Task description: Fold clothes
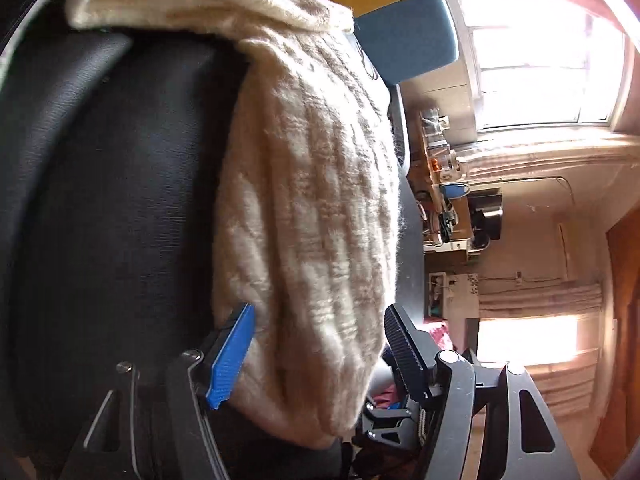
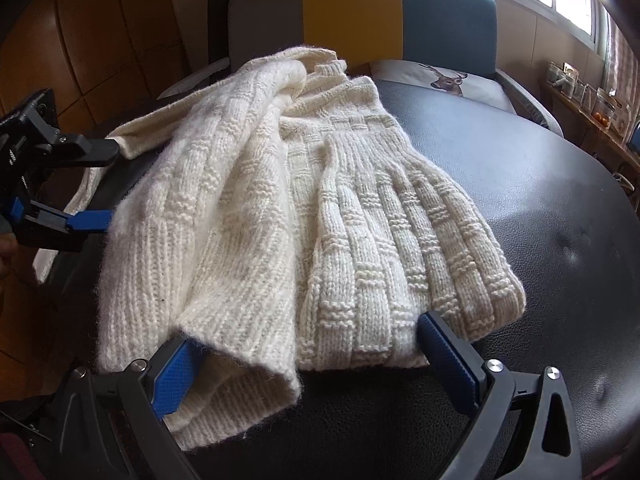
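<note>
A cream knitted sweater [image 2: 304,208] lies bunched and partly folded on a black leather table [image 2: 540,208]. My right gripper [image 2: 308,332] is open at the near hem, one blue finger [image 2: 176,372] on each side of the folded edge. At the sweater's left side my left gripper [image 2: 98,184] is open too, its fingers reaching in around the edge. In the left wrist view, which is turned sideways, the sweater [image 1: 312,208] fills the gap of my left gripper [image 1: 316,320] and lies against the table [image 1: 100,200]. A cream edge hangs off the table's left rim.
A chair [image 2: 352,12] with grey, yellow and blue panels stands behind the table, with a deer-print cushion [image 2: 444,78] on its seat. A wooden shelf [image 2: 592,100] with small items runs under the windows at right. Bare table shows to the sweater's right.
</note>
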`<state>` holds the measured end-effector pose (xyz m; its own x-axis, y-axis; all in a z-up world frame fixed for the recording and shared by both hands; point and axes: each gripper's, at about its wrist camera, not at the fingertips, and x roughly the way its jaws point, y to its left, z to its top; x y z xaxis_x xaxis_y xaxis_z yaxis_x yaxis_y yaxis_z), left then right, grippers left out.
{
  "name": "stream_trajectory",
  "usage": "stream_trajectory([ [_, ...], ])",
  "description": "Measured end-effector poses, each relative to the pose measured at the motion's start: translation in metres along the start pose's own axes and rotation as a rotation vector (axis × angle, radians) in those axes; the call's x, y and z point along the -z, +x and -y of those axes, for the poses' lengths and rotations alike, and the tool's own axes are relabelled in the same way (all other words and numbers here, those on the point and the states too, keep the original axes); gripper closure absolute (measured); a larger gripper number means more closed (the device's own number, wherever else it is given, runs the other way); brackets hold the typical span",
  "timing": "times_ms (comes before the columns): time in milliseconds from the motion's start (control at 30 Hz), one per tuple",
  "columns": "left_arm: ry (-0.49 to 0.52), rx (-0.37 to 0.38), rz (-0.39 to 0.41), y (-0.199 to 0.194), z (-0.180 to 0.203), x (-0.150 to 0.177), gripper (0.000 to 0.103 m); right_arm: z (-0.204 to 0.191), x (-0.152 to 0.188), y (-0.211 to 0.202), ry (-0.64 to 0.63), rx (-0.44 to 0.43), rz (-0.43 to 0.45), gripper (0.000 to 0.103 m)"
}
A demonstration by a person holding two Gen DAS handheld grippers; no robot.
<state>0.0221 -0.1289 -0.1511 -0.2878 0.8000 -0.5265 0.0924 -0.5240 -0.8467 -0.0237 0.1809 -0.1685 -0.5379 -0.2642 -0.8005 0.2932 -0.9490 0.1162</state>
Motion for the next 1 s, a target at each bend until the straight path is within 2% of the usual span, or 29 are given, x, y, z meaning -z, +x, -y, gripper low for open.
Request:
stream_trajectory([
  [100, 0.001, -0.011, 0.008, 0.009, 0.005, 0.0, 0.035, 0.007, -0.004, -0.004, 0.043, -0.034, -0.004, 0.0],
  [167, 0.025, -0.013, 0.015, 0.01, 0.011, 0.001, 0.04, 0.011, -0.008, -0.009, 0.064, -0.048, -0.003, 0.002],
  [200, 0.036, -0.017, 0.008, 0.011, 0.013, -0.002, 0.045, 0.013, -0.01, -0.013, 0.071, -0.049, 0.007, 0.002],
  [267, 0.058, -0.049, -0.002, 0.015, 0.016, -0.004, 0.048, 0.018, -0.015, -0.023, 0.073, -0.027, 0.04, 0.002],
  [300, 0.069, -0.072, -0.006, 0.018, 0.017, -0.005, 0.057, 0.02, -0.017, -0.027, 0.068, -0.012, 0.053, 0.002],
  [333, 0.079, -0.096, -0.01, 0.021, 0.018, -0.005, 0.082, 0.022, -0.021, -0.03, 0.059, 0.005, 0.063, 0.002],
  [367, 0.087, -0.104, -0.006, 0.02, 0.018, -0.005, 0.091, 0.024, -0.024, -0.032, 0.051, 0.021, 0.069, 0.002],
  [400, 0.089, -0.076, 0.019, 0.012, 0.017, -0.004, 0.092, 0.025, -0.027, -0.031, 0.045, 0.018, 0.061, 0.003],
  [467, 0.092, -0.02, 0.069, -0.005, 0.015, -0.002, 0.093, 0.029, -0.035, -0.028, 0.048, -0.056, 0.026, 0.01],
  [533, 0.104, 0.023, 0.146, -0.033, 0.012, -0.002, 0.093, 0.037, -0.041, -0.017, 0.114, -0.185, -0.018, 0.011],
  [600, 0.101, 0.034, 0.234, -0.07, 0.005, -0.005, 0.093, 0.045, -0.047, -0.004, 0.195, -0.307, -0.065, 0.011],
  [633, 0.093, 0.023, 0.273, -0.089, -0.002, -0.008, 0.093, 0.05, -0.048, 0.001, 0.224, -0.334, -0.081, 0.011],
  [667, 0.082, 0.001, 0.311, -0.106, -0.009, -0.01, 0.093, 0.054, -0.048, 0.004, 0.238, -0.319, -0.09, 0.011],
  [733, 0.056, -0.096, 0.375, -0.13, -0.025, -0.014, 0.093, 0.064, -0.047, 0.01, 0.265, -0.289, -0.106, 0.014],
  [833, 0.003, -0.228, 0.406, -0.153, -0.051, -0.012, 0.099, 0.075, -0.043, 0.01, 0.277, -0.206, -0.128, 0.017],
  [900, -0.015, -0.354, 0.421, -0.165, -0.073, 0.0, 0.099, 0.082, -0.035, 0.002, 0.263, -0.17, -0.131, 0.017],
  [933, -0.036, -0.384, 0.426, -0.168, -0.081, 0.003, 0.099, 0.085, -0.031, -0.002, 0.26, -0.153, -0.13, 0.017],
  [1000, -0.073, -0.374, 0.426, -0.172, -0.096, 0.012, 0.098, 0.093, -0.023, -0.011, 0.274, -0.123, -0.127, 0.017],
])
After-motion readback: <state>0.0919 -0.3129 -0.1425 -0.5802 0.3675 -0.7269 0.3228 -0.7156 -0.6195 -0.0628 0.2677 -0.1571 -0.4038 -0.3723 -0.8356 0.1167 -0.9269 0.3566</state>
